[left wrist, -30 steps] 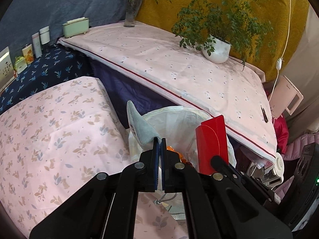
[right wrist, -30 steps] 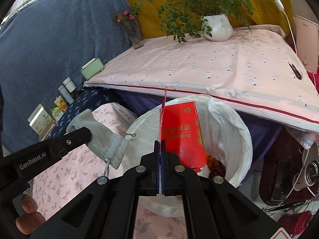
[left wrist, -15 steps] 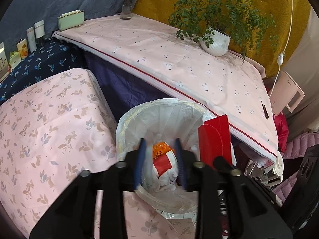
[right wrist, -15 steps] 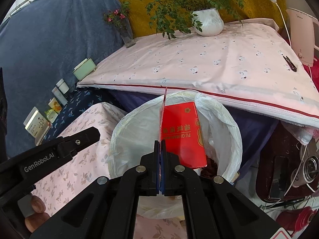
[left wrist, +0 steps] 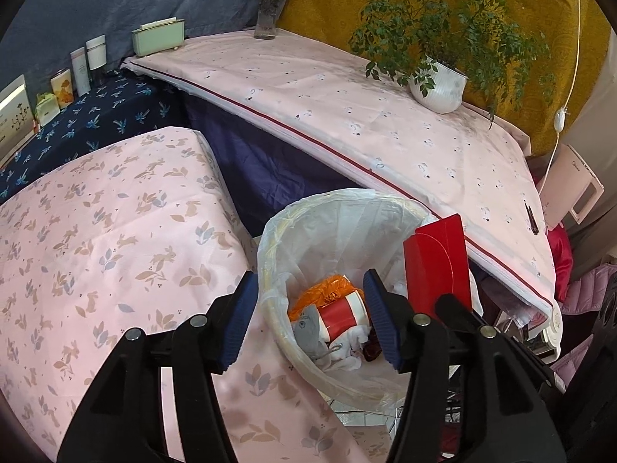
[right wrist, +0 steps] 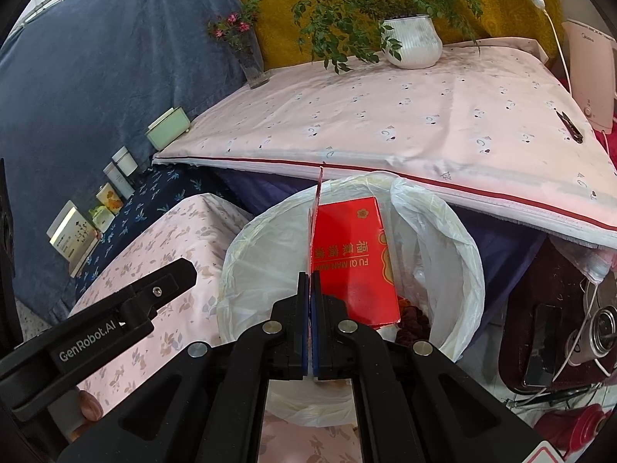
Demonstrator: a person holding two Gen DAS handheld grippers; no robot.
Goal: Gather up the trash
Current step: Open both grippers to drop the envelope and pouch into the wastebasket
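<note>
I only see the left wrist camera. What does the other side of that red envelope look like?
Observer: The red envelope has gold writing and a small gold flower printed on that side.
Operator: What's holding it up?
Observer: The right hand-held gripper, shut on the envelope's thin flap, above the trash bin.
Operator: Is there a person anywhere?
Observer: Only a person's fingers, at the lower-left edge of the right wrist view.
</note>
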